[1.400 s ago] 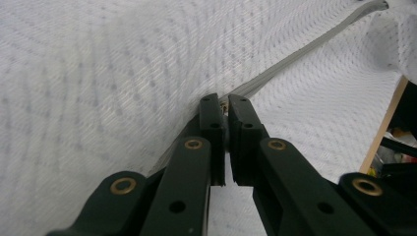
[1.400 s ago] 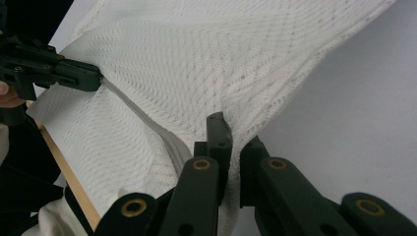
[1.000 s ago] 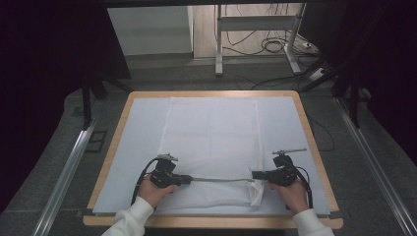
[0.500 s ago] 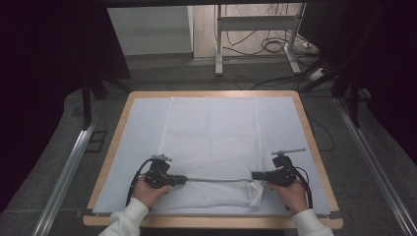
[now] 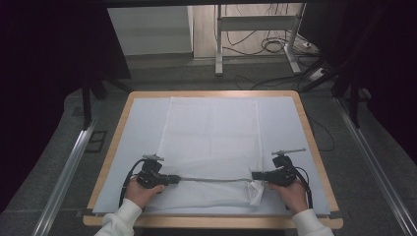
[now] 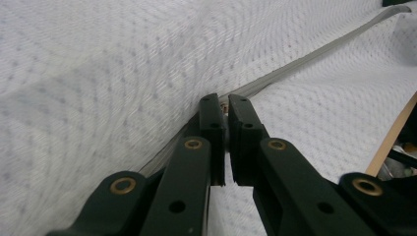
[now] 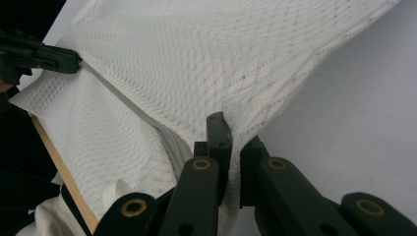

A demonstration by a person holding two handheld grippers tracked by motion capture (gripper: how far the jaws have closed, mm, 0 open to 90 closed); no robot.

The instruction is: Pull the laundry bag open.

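A white mesh bag [image 5: 211,137] lies flat on the pale mat [image 5: 142,128]. A grey zipper [image 5: 211,180] runs across the bag's near part between my two grippers. My left gripper [image 5: 177,179] is shut at the zipper's left end, with a small metal pull pinched between its tips [image 6: 226,103]. The zipper [image 6: 314,54] stretches away from it. My right gripper [image 5: 253,175] is shut on the bag's fabric at the zipper's right end [image 7: 235,132], where the mesh is bunched and lifted. The left gripper [image 7: 49,56] shows far off along the zipper [image 7: 123,101].
The mat covers a table with a wooden rim [image 5: 314,147]. Metal rails [image 5: 69,167] run along the floor on both sides. Desk legs [image 5: 219,44] and cables [image 5: 275,46] stand beyond the far edge. Dark curtains flank the scene.
My left gripper has slid to the left along the zipper line, so the stretch of zipper between the grippers is longer. The right gripper has stayed put.
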